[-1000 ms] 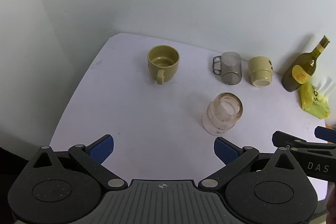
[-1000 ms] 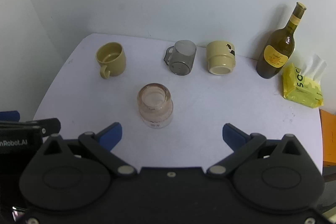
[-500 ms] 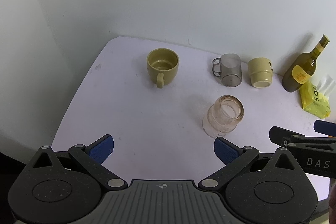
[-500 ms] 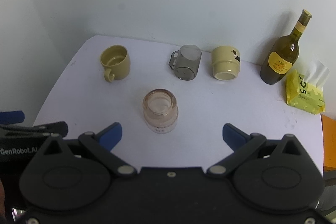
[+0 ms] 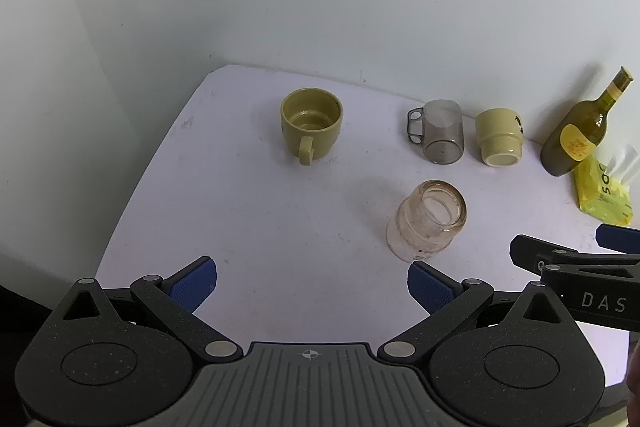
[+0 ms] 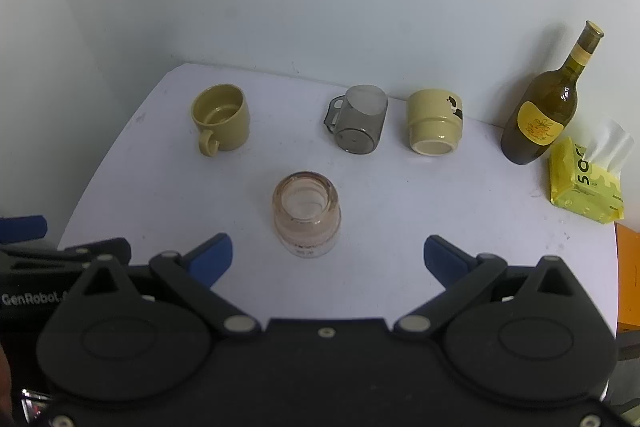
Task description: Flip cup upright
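While you hold both tools over the near edge of the white table [image 6: 400,195], your left gripper [image 5: 312,285] has its blue pads spread wide with nothing between them, and your right gripper [image 6: 328,253] is just as wide and just as empty. Each tool shows at the side of the other's view, the right one at the right border of the left wrist view and the left one at the left border of the right wrist view. Closest to you stands the pink glass cup [image 6: 307,214], upside down with its mouth on the table and its thick base facing up; it sits toward the near middle of the table, apart from both sets of pads, a little left of the gap in your right gripper. Farther back, toward the far left corner, an olive mug [image 6: 221,125] stands upright with its handle turned toward you. Along the far edge, a smoky clear mug [image 6: 360,125] is upside down with its handle to the left, and just beside it on the right a cream cup [image 6: 435,126] is upside down too. Toward the far right corner a dark wine bottle [image 6: 540,119] with a yellow label stands upright against the wall, and near it, at the right edge, lies a yellow tissue pack [image 6: 584,183].
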Demonstrator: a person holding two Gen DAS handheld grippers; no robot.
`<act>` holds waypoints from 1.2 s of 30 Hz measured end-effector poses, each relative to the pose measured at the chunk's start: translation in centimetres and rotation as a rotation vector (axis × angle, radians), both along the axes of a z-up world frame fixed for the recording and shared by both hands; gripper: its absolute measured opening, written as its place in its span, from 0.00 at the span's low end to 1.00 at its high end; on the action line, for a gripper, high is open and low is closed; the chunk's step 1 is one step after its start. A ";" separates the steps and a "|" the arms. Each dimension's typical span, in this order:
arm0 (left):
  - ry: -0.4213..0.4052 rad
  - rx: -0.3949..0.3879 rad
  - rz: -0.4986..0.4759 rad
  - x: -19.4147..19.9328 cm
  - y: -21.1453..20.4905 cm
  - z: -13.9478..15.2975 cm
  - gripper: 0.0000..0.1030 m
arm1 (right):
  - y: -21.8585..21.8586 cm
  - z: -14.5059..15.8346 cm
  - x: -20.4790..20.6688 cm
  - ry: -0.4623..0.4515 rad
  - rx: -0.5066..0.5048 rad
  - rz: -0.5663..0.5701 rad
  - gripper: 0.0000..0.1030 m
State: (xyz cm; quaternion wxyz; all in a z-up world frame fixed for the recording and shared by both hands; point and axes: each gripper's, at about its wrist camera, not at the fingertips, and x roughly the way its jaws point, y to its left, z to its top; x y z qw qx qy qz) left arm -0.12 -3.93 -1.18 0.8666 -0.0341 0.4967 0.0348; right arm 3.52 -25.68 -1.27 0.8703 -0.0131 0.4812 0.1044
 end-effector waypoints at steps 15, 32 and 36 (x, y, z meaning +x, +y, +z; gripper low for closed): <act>0.005 0.000 0.000 0.0 -0.2 -0.3 1.00 | 0.0 -0.1 0.1 0.004 -0.005 -0.004 1.00; -0.015 0.003 -0.013 -0.2 0.1 -0.2 1.00 | 0.2 0.0 0.0 0.000 -0.004 0.001 1.00; -0.027 0.013 -0.015 -0.3 -0.1 -0.1 1.00 | 0.3 0.1 0.0 0.000 -0.006 0.002 1.00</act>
